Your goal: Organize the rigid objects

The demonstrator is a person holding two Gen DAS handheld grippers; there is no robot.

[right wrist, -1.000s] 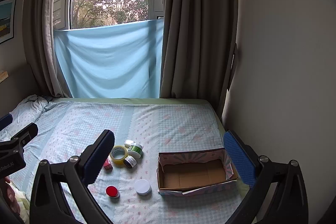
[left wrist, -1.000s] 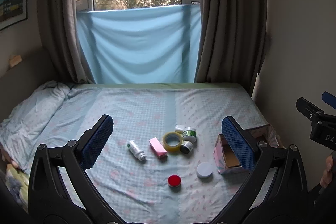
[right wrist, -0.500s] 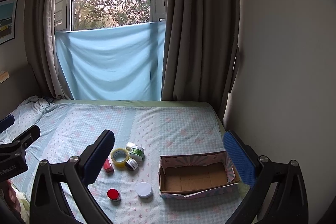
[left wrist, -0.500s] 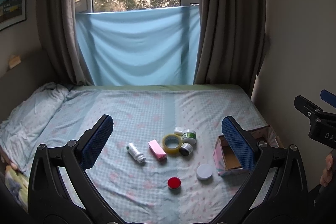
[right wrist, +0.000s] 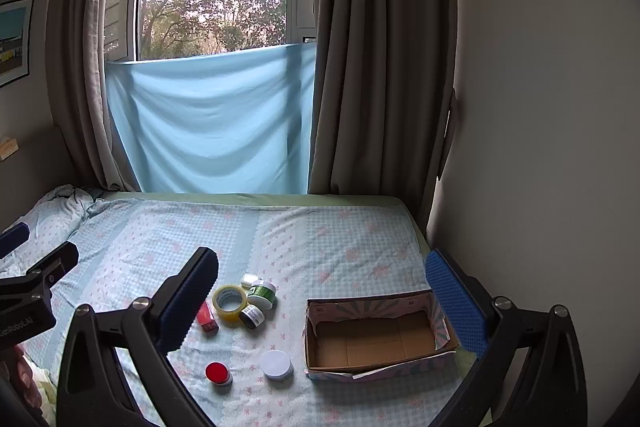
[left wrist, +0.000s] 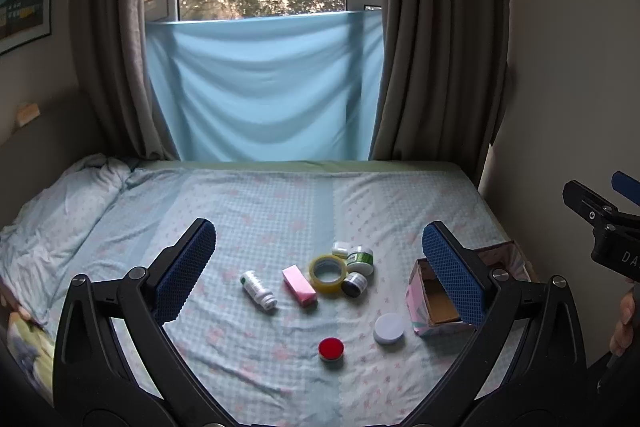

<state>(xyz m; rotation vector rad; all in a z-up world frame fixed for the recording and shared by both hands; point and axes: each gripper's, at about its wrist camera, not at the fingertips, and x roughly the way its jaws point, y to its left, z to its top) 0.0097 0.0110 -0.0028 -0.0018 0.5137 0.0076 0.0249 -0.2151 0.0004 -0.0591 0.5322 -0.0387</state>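
both grippers hover wide open and empty above a bed. the right gripper (right wrist: 322, 287) has the empty cardboard box (right wrist: 376, 343) ahead, its long side lying crosswise. small jars and tape roll (left wrist: 327, 273) lie ahead of the left gripper (left wrist: 318, 267), which seems nearer.

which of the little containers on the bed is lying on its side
The white bottle, left of the pink box, lies flat on the sheet. The red-lidded jar, white-lidded jar and green-labelled jar all stand upright.

The right tool (left wrist: 616, 251) reads "DA"; the left tool (right wrist: 24, 307) "enRobot.AI".
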